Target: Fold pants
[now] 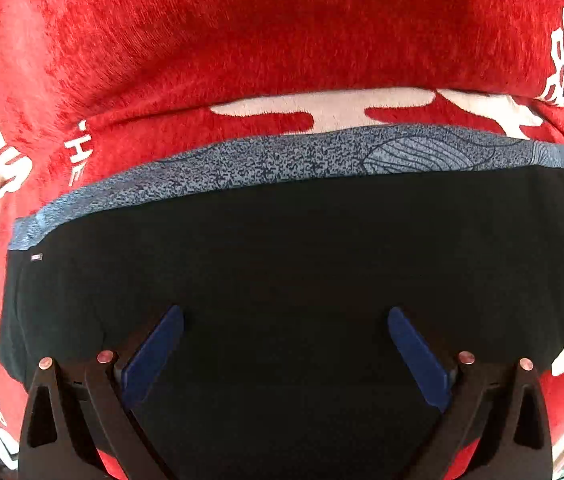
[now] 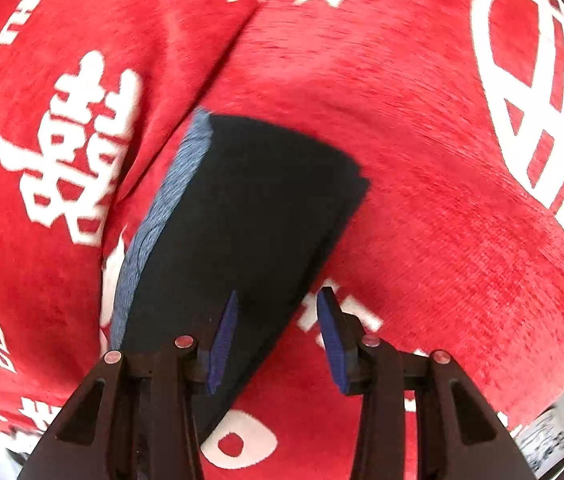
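Both my grippers point steeply down at a red plush blanket (image 1: 242, 40) that covers nearly everything I can see, its pile brushed in streaks and printed with white characters and block letters. In the left wrist view a long soft ridge in the blanket runs across the middle, with a broad white printed shape lying just beyond the pants (image 1: 282, 260). The pants lie folded into a dark, nearly black slab on the blanket, and a blue-grey patterned layer (image 1: 322, 152) shows as a band along the far edge, under the dark top layer. My left gripper (image 1: 286, 344) hangs over the near part of the dark cloth with its 2 blue pads spread wide, nothing between them but the fabric surface below; I cannot tell whether the tips touch it. In the right wrist view the same folded stack (image 2: 250, 208) runs diagonally, the blue-grey edge on its left side and a squared corner toward the upper right. My right gripper (image 2: 278, 336) sits at the near end of the stack, partly spread: the left pad (image 2: 224, 340) is over the dark cloth and the right pad (image 2: 332, 336) is over bare blanket just past the stack's right edge, so the edge lies between them without being pinched. A crease in the blanket climbs from the stack's far corner toward the top. At the lower corners of both views, slivers of pale, cluttered room show past the blanket's edge, too blurred to identify.
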`<state>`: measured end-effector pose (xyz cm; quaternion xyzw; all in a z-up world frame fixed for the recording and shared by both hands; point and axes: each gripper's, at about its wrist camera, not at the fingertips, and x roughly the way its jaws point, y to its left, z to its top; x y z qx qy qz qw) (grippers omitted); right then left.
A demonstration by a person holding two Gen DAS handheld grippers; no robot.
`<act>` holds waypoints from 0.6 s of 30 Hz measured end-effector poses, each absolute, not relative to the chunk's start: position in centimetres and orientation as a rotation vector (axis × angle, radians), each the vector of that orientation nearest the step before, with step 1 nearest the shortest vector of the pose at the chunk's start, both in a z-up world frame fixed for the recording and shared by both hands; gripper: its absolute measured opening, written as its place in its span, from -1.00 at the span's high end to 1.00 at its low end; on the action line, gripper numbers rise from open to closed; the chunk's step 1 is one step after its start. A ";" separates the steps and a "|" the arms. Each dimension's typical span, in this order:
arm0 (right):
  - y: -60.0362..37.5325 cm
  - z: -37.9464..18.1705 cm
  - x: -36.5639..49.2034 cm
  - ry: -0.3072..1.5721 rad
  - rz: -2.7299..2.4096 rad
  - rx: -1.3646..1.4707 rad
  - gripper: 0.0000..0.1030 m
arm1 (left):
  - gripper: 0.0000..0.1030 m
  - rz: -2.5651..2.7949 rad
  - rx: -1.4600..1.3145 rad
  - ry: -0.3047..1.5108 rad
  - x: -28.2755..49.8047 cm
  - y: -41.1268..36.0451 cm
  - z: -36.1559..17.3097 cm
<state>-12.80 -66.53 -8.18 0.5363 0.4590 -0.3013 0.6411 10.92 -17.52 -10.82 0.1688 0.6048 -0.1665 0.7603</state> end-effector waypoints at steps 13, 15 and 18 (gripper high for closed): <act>-69.5 -9.4 -15.8 1.055 -0.578 1.240 0.61 | -1.00 -0.461 0.362 1.314 9.5 -25.9 -5.9; -69.5 -8.1 -16.1 1.065 -0.631 1.183 0.53 | -1.00 -0.495 0.356 1.293 8.6 -28.5 -5.3; -68.4 -5.1 -14.9 1.062 -0.610 1.039 0.53 | -1.00 -0.471 0.366 1.273 8.8 -32.8 -6.0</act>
